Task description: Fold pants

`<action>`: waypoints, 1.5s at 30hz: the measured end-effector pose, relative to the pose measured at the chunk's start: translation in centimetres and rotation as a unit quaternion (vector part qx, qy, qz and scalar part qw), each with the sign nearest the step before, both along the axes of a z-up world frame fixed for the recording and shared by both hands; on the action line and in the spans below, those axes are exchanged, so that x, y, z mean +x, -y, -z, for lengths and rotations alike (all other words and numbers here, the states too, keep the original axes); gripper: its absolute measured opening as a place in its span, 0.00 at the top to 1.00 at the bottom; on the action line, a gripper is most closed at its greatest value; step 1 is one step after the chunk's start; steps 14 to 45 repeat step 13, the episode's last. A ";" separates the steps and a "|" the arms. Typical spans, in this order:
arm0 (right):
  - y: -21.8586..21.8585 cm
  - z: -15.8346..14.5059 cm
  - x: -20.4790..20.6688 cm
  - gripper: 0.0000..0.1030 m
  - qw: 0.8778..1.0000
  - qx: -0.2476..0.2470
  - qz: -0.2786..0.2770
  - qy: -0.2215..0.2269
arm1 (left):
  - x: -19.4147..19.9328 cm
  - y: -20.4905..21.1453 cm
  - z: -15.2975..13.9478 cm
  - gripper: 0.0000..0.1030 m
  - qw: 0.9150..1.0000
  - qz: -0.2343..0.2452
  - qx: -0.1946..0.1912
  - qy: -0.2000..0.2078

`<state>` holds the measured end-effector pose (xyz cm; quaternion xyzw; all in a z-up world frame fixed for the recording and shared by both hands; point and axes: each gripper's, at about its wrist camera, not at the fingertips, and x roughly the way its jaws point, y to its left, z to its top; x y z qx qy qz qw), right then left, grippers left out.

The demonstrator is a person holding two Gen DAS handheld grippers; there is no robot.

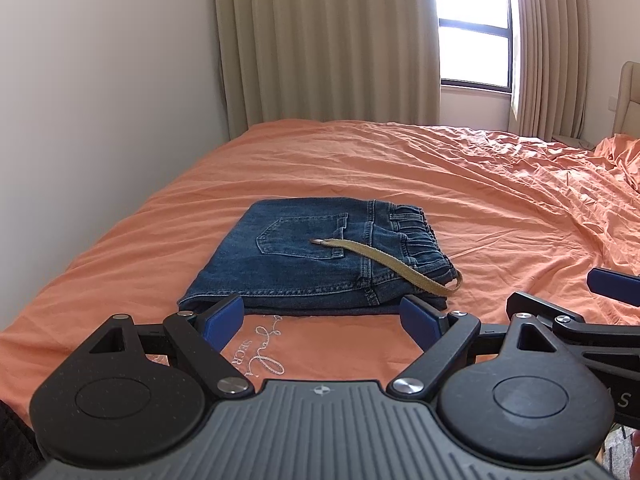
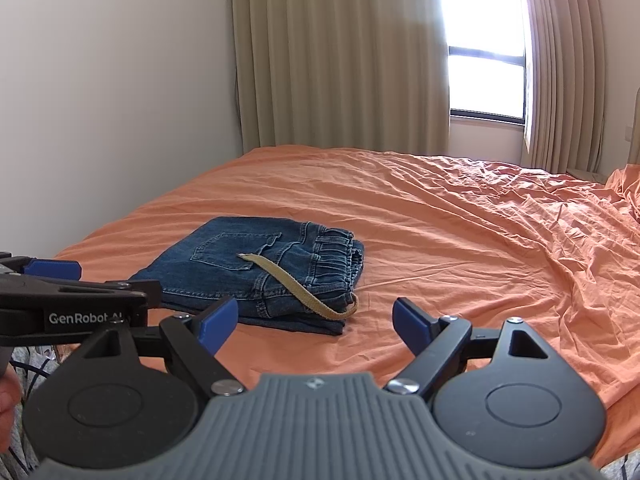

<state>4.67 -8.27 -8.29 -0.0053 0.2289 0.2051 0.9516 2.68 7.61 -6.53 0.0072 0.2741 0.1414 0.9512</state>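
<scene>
Blue jeans lie folded into a compact stack on the orange bed sheet, back pocket up, elastic waistband to the right. A tan belt strap trails across the pocket and loops off the stack's near right corner. My left gripper is open just in front of the stack's near edge, its blue pads empty. In the right wrist view the jeans and strap sit ahead and to the left. My right gripper is open, to the right of the stack, holding nothing.
A white wall runs along the bed's left side. Beige curtains and a bright window stand behind the bed. Rumpled orange bedding spreads to the right. White embroidered lettering marks the sheet below my left gripper.
</scene>
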 end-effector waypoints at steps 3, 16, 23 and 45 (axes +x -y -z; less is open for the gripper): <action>0.0 0.0 0.0 0.21 1.000 0.000 0.000 0.000 | 0.0 -0.1 -0.1 0.01 1.000 -0.003 0.000 0.001; 0.0 -0.2 0.1 0.21 1.000 0.000 0.002 -0.006 | 0.0 0.1 0.0 0.01 1.000 0.006 0.010 0.004; 0.0 -0.2 0.1 0.21 1.000 0.000 0.002 -0.006 | 0.0 0.1 0.0 0.01 1.000 0.006 0.010 0.004; 0.0 -0.2 0.1 0.21 1.000 0.000 0.002 -0.006 | 0.0 0.1 0.0 0.01 1.000 0.006 0.010 0.004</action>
